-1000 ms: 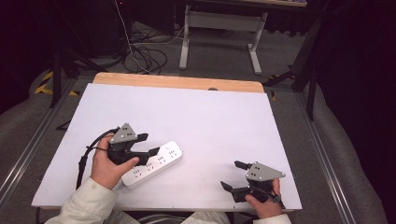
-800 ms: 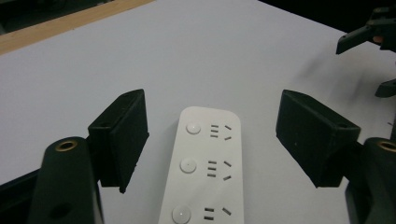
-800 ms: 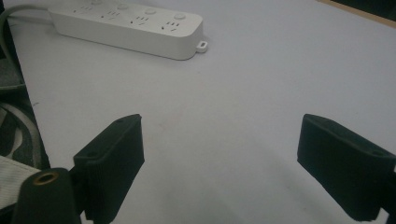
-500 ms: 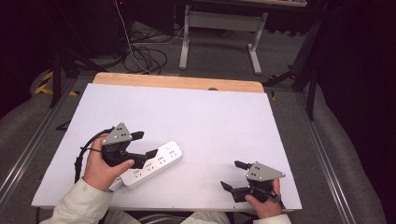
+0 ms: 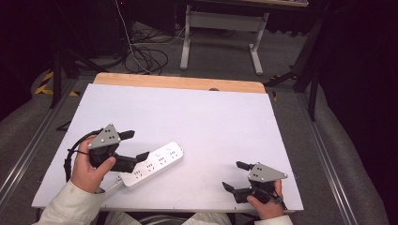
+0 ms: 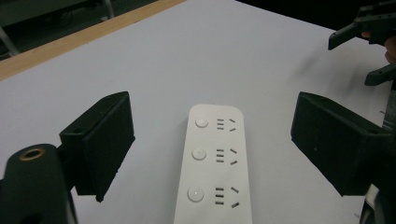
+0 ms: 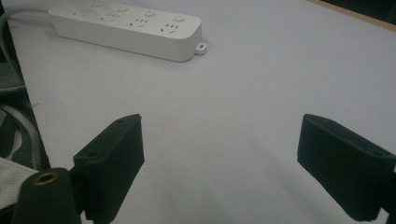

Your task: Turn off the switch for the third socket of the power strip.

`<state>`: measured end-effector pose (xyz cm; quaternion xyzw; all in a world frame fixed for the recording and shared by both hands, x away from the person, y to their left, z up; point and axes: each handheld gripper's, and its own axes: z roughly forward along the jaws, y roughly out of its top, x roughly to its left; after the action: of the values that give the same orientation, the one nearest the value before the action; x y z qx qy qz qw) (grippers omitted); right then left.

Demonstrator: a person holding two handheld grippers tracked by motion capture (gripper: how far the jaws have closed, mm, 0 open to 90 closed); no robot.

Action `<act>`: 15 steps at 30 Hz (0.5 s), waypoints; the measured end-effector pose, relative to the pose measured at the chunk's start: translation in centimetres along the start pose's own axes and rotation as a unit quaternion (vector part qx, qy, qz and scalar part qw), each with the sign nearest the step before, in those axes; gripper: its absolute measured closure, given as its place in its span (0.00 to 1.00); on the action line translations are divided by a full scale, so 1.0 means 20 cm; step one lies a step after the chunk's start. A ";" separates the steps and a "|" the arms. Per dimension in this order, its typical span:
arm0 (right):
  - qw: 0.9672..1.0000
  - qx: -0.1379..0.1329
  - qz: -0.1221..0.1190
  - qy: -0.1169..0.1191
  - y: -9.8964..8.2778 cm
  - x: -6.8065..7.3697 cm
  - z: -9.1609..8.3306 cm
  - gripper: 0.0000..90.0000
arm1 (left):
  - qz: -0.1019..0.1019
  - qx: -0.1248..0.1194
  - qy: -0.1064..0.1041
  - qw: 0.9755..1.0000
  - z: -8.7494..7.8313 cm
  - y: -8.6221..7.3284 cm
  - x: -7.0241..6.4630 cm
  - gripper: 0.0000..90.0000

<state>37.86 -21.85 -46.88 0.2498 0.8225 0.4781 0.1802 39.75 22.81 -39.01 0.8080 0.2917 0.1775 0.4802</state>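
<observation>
White tabletop, dark studio floor beyond. Power strip lies flat near front-left edge. Left gripper hovers over strip's near end, jaws wide, straddling it. Right gripper well apart, jaws wide, empty. Likely step: approach to grasp; next move calls for lowering, then closing across strip's width.

My desk is pale lavender-white with a light wood strip along its far edge. The power strip is plain white with small dark slots. Each hand-held gripper is black with a grey plate, and my sleeve is cream.
</observation>
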 end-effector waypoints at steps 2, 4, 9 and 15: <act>1.000 0.000 0.000 0.001 0.00 0.00 0.00 0.17 | 0.002 -0.005 -0.001 1.000 -0.02 -0.01 0.00 0.14; 1.000 0.000 0.000 0.001 0.00 0.00 0.00 0.17 | 0.003 -0.009 -0.004 1.000 -0.04 -0.02 0.01 0.13; 1.000 0.000 -0.001 0.000 0.00 0.00 0.00 0.17 | -0.005 -0.019 0.005 1.000 -0.07 -0.06 0.02 0.11; 1.000 0.000 -0.002 0.001 0.00 0.00 0.00 0.17 | -0.005 -0.031 0.010 0.999 -0.12 -0.11 0.04 0.11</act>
<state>37.83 -21.85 -46.85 0.2474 0.8233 0.4780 0.1804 38.38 25.71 -39.86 0.7896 0.2952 0.1923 0.5025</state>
